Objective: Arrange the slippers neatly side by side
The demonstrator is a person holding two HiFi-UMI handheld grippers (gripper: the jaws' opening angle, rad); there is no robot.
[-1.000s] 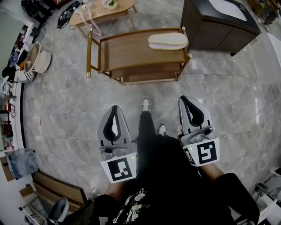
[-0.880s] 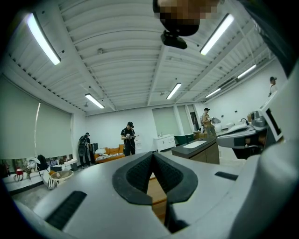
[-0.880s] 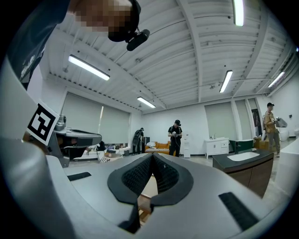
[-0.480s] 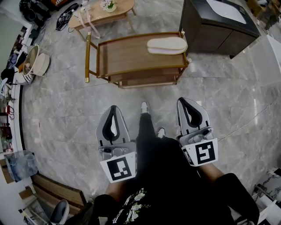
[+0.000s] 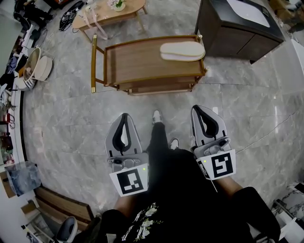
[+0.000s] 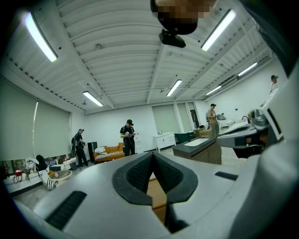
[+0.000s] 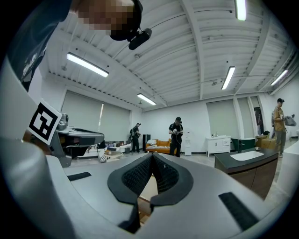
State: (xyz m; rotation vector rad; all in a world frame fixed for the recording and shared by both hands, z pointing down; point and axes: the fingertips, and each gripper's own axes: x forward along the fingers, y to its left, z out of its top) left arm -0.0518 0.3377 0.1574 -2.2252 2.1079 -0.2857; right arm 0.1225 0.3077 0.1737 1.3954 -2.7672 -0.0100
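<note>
A pale cream pair of slippers lies at the right end of the top shelf of a wooden trolley, the two pressed close so they read almost as one shape. My left gripper and right gripper hover level over the grey floor, well short of the trolley. Both are shut with nothing between the pads. In the left gripper view the left gripper shows its dark pads meeting, with trolley wood behind them. The right gripper looks the same in the right gripper view.
A dark cabinet stands right of the trolley, an oval coffee table behind it. The person's shoes are between the grippers. A wooden bench lies at lower left, a basket at left. People stand far off.
Both grippers and the view have crept a little toward the trolley, which now sits slightly lower in the picture. The jaws stay shut and the slippers have not moved.
</note>
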